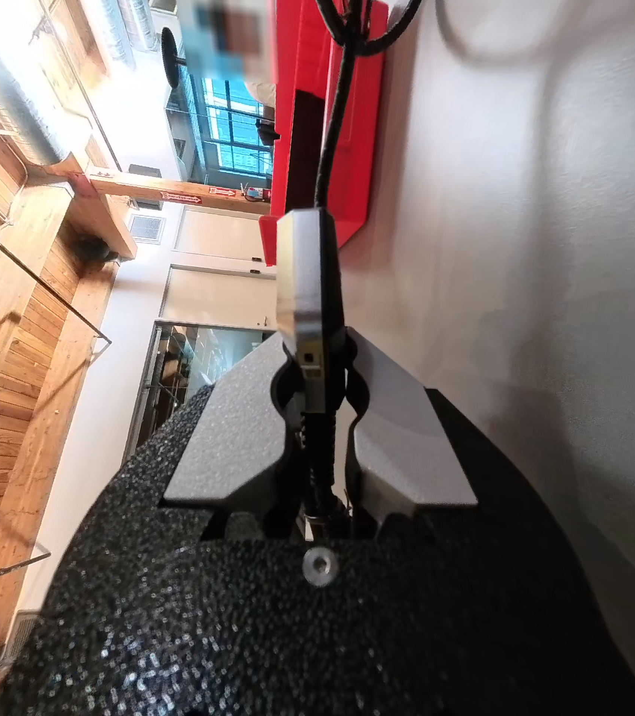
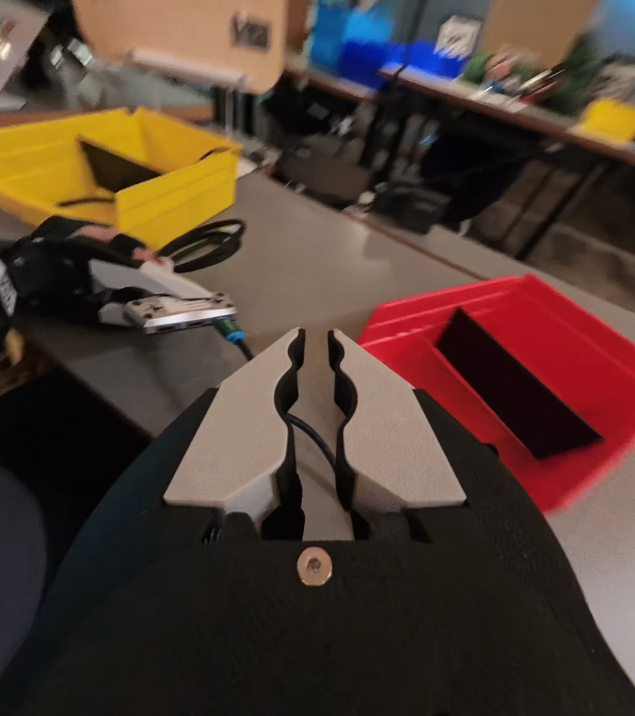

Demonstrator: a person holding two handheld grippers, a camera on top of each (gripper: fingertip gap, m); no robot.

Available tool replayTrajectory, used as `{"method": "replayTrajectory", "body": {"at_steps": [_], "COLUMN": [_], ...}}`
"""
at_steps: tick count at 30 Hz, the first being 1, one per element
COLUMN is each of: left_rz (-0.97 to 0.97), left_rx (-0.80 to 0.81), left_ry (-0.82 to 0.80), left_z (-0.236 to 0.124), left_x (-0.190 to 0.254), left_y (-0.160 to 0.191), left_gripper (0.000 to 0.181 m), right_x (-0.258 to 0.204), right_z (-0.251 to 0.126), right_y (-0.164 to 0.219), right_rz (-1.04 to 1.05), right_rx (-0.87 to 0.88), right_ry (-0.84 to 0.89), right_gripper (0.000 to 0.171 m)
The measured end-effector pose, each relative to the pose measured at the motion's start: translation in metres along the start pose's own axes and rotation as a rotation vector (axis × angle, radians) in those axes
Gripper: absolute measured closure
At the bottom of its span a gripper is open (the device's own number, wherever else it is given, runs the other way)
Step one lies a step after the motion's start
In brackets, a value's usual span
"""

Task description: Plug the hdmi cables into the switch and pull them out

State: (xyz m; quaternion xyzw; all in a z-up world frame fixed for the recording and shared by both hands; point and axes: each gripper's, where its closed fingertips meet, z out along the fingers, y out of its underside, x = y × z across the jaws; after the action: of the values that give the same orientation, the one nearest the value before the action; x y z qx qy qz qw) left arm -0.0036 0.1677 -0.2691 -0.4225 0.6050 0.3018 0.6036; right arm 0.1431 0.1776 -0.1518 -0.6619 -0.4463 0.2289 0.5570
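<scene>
Right gripper [image 2: 316, 341]: jaws a narrow gap apart above the grey table [image 2: 308, 263], holding nothing; a thin black cable [image 2: 314, 436] passes beneath them. Beyond, left gripper [image 2: 192, 306]: clamped on the silver switch [image 2: 182, 315], turned on its side just above the table, one green-tipped plug [image 2: 226, 323] seated in its edge. Farther off, a red bin [image 2: 444, 317] lies right and a yellow bin [image 2: 172, 190] behind, a coiled cable [image 2: 207, 244] beside it.
</scene>
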Motion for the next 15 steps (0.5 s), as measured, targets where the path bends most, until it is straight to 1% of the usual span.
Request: {"method": "replayTrajectory", "body": {"at_steps": [3, 5, 7, 9, 12, 15], "left_rz": [0.006, 0.006, 0.003, -0.003, -0.043, -0.069], "left_rx": [-0.021, -0.034, -0.047, -0.064, -0.087, -0.111], "left_ry": [0.002, 0.007, 0.007, 0.01, 0.017, 0.031], "left_z": [0.003, 0.005, 0.006, 0.008, 0.013, 0.02], "left_x": [0.003, 0.004, 0.005, 0.005, 0.005, 0.007], "left_y": [0.004, 0.006, 0.007, 0.01, 0.013, 0.016], "left_gripper": [0.161, 0.161, 0.161, 0.161, 0.162, 0.161], "right_x": [0.038, 0.062, 0.083, 0.106, 0.142, 0.174], "right_z": [-0.046, -0.075, -0.102, -0.127, -0.16, -0.184], "right_y": [0.008, 0.019, 0.037, 0.063, 0.123, 0.21], "right_rz": [0.058, 0.108, 0.149, 0.19, 0.24, 0.284], "right_rx": [0.143, 0.206, 0.245, 0.267, 0.234, 0.145], "right_ry": [0.187, 0.292, 0.39, 0.502, 0.68, 0.833], "right_gripper": [0.158, 0.157, 0.156, 0.155, 0.151, 0.148]}}
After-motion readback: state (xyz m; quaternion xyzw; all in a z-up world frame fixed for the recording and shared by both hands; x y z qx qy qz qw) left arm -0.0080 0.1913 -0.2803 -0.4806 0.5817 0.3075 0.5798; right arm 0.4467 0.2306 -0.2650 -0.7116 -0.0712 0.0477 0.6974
